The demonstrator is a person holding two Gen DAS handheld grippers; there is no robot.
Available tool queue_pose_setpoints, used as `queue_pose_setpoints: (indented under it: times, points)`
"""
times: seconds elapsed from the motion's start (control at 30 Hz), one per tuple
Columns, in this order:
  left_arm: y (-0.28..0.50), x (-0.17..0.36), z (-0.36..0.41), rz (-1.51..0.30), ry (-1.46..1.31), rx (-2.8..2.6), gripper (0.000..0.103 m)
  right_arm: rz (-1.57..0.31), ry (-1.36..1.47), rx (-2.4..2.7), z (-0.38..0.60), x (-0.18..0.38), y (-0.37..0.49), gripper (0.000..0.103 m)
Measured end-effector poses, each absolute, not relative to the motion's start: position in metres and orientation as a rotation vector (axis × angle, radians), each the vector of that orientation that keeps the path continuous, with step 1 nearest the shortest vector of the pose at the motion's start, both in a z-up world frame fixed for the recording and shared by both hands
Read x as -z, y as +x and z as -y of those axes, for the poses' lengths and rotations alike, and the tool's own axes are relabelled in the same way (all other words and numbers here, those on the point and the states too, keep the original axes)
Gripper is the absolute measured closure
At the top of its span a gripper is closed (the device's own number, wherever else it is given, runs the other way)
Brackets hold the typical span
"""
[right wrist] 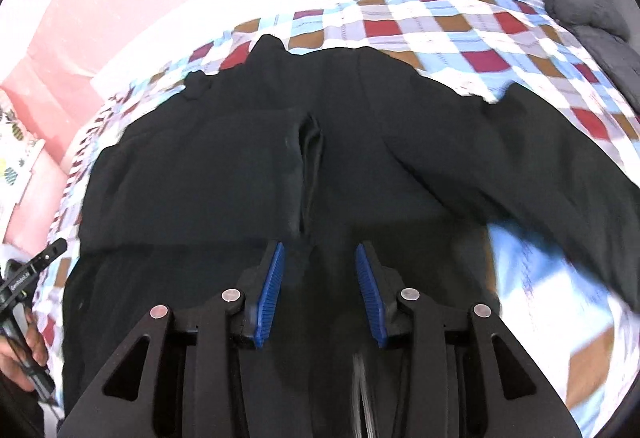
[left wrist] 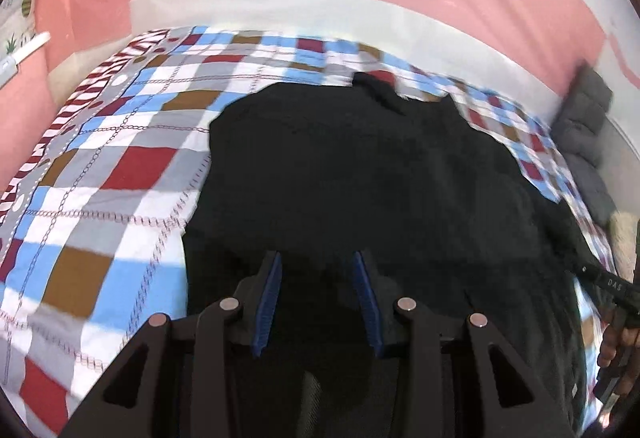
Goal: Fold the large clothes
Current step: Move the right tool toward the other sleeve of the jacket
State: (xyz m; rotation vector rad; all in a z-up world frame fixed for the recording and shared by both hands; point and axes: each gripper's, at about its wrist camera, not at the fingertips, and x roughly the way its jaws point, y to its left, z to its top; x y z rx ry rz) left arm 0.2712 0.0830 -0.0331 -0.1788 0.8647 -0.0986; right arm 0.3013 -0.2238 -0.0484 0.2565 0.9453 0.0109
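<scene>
Black garment lies spread on the checked bedspread, one sleeve trailing off to the garment's right. Left gripper and right gripper both hover over the garment's near edge, jaws apart, holding nothing. Judged risk: pinching only the top layer there would drag the fabric into a bunch; the loose sleeve may skew any fold.

Bright, even indoor light, heavy fisheye bending with dark vignette at corners, black garment nearly featureless in shadow, checked bedspread motion-blurred toward right edges, white band overexposed at upper right view.
</scene>
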Motion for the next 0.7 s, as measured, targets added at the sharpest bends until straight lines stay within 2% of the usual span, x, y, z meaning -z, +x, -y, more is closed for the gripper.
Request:
queue_pose_setpoints:
  times: [0.3, 0.5, 0.7]
  points:
    - [0.184, 0.001, -0.033, -0.835, -0.103, 0.143, 0.064, -0.936, 0.339, 0.019, 0.243, 0.031, 0.206, 0.058]
    - [0.147, 0.002, -0.014, -0.879, -0.109, 0.175, 0.064, -0.929, 0.396, 0.06, 0.259, 0.024, 0.16, 0.051]
    - [0.125, 0.007, -0.002, -0.908, -0.107, 0.174, 0.064, -0.909, 0.398, 0.104, 0.273, 0.021, 0.135, 0.05]
